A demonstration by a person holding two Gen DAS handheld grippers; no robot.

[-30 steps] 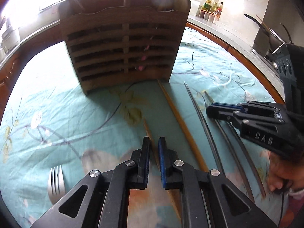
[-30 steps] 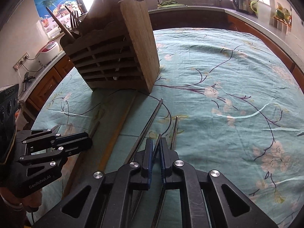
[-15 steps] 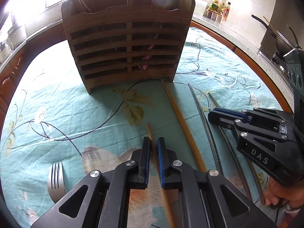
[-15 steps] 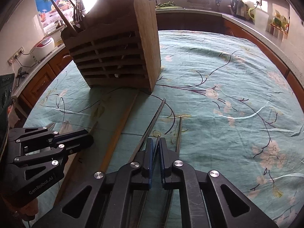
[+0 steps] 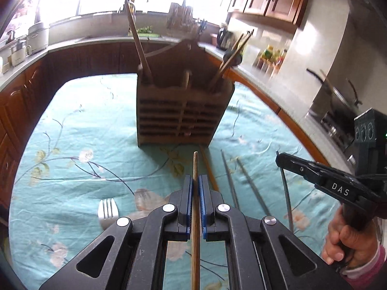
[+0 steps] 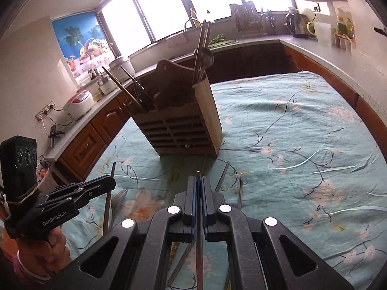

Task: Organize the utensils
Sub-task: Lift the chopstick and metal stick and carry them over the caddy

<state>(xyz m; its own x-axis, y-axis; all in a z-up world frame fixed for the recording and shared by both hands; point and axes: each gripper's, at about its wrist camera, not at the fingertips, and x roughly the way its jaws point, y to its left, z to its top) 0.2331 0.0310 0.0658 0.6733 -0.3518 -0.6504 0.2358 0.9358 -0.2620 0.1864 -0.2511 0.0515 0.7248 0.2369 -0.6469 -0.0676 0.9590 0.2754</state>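
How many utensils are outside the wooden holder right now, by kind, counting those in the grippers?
Wooden chopsticks: 2 (one in the left gripper, one on the cloth)
Metal chopsticks: 3 (one in the right gripper, two on the cloth)
Forks: 1
Total: 6

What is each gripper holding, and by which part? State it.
Left gripper: wooden chopstick, gripped along its shaft just behind the tip. Right gripper: metal chopstick, pinched just short of its end.
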